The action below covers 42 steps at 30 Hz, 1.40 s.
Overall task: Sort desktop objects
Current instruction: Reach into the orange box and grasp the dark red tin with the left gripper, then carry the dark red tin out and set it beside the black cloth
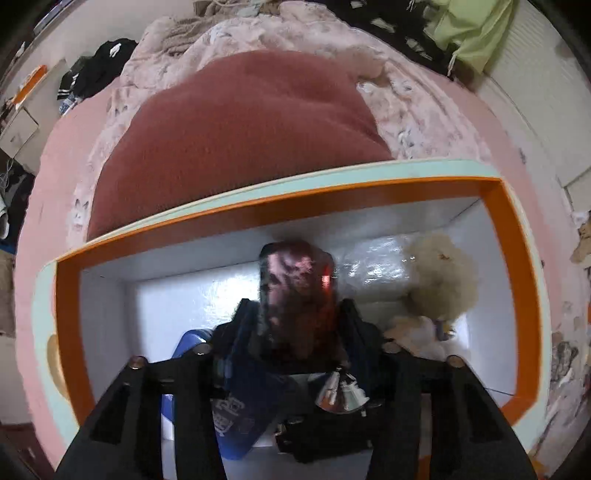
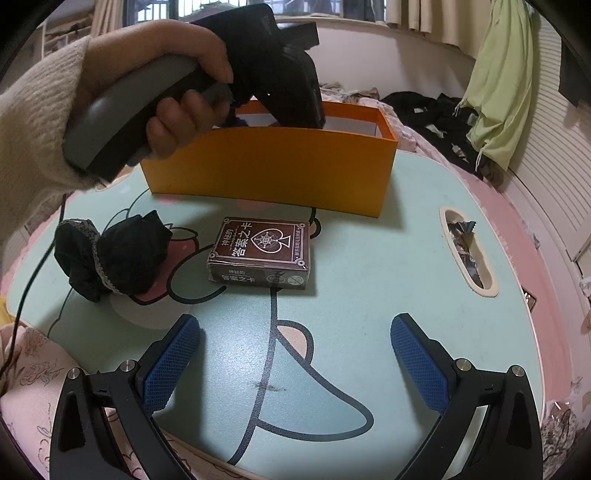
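Home bedroom — pink bedding point(image 1: 236, 122), strewn clothes point(image 2: 436, 107), curtained window point(image 2: 424, 18)

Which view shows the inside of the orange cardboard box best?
Left wrist: it looks down into the orange cardboard box, showing its white interior, a fluffy cream pom-pom and the dark shiny packet in the left gripper. Right wrist shows only its outer wall and rim.
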Motion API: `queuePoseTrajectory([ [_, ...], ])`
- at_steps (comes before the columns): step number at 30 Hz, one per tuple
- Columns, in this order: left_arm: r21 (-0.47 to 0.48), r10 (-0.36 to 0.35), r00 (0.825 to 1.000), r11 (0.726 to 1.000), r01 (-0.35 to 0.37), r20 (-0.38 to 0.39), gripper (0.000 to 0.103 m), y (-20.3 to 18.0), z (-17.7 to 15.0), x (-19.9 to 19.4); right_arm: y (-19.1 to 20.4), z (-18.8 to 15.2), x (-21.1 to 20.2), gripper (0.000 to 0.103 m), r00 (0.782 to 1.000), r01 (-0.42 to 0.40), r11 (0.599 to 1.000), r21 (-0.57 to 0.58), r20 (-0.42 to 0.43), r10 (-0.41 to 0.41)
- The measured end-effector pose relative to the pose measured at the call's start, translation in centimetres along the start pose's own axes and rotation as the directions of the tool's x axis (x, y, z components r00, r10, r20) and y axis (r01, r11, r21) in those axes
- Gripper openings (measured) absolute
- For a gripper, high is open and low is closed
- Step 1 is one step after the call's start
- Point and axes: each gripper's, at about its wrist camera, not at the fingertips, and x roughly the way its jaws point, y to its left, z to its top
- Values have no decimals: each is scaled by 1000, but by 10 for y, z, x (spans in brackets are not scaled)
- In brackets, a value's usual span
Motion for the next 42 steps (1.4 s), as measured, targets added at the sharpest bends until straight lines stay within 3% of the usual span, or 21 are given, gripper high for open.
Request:
queuePoseTrajectory([
  [4, -5, -45, 999, 999, 45, 28, 37, 7, -6, -3, 0, 0, 0, 103, 1000, 1, 1000, 1, 2, -1],
  [7, -25, -138, 986, 990, 141, 96, 37, 23, -12, -18, 0, 0, 0, 103, 1000, 1, 1000, 1, 2, -1],
  [10, -17, -225, 948, 972, 234, 224, 37, 35, -26, -55, 1, 1, 0, 103, 1000, 1, 1000, 2, 3, -1],
  [12, 20, -281, 914, 958, 288, 293, 37, 44, -46, -86, 2, 0, 0, 103, 1000, 2, 1000, 2, 3, -2],
  [14, 71, -329, 884, 943, 325, 330, 37, 51, -70, -113, 1, 0, 0, 103, 1000, 2, 1000, 2, 3, -2],
  [16, 110, -370, 871, 929, 353, 325, 37, 55, -93, -124, 2, 0, 0, 103, 1000, 2, 1000, 2, 3, -2],
  [21, 166, -446, 870, 893, 418, 209, 37, 55, -141, -103, 3, 0, 0, 103, 1000, 4, 1000, 3, 4, -4],
  [26, 159, -435, 884, 898, 411, 173, 38, 51, -152, -69, 2, -1, 0, 103, 1000, 4, 1000, 4, 5, -4],
  [30, 161, -358, 901, 931, 327, 244, 41, 48, -155, -73, 1, -1, 0, 103, 1000, 4, 1000, 5, 5, -4],
  [31, 167, -341, 898, 938, 304, 278, 44, 48, -157, -79, 2, -1, 0, 103, 1000, 4, 1000, 6, 5, -4],
  [33, 183, -307, 883, 949, 256, 355, 67, 52, -165, -94, 1, -1, 0, 103, 1000, 4, 1000, 6, 5, -4],
  [35, 192, -268, 866, 960, 203, 423, 75, 56, -181, -110, 1, -1, 0, 103, 1000, 5, 1000, 6, 6, -5],
  [39, 216, -241, 868, 963, 160, 434, 75, 64, -215, -119, 2, -1, 0, 103, 1000, 6, 1000, 8, 7, -6],
  [42, 245, -230, 884, 960, 137, 407, 75, 65, -241, -112, 1, -1, 0, 103, 1000, 6, 1000, 8, 7, -6],
])
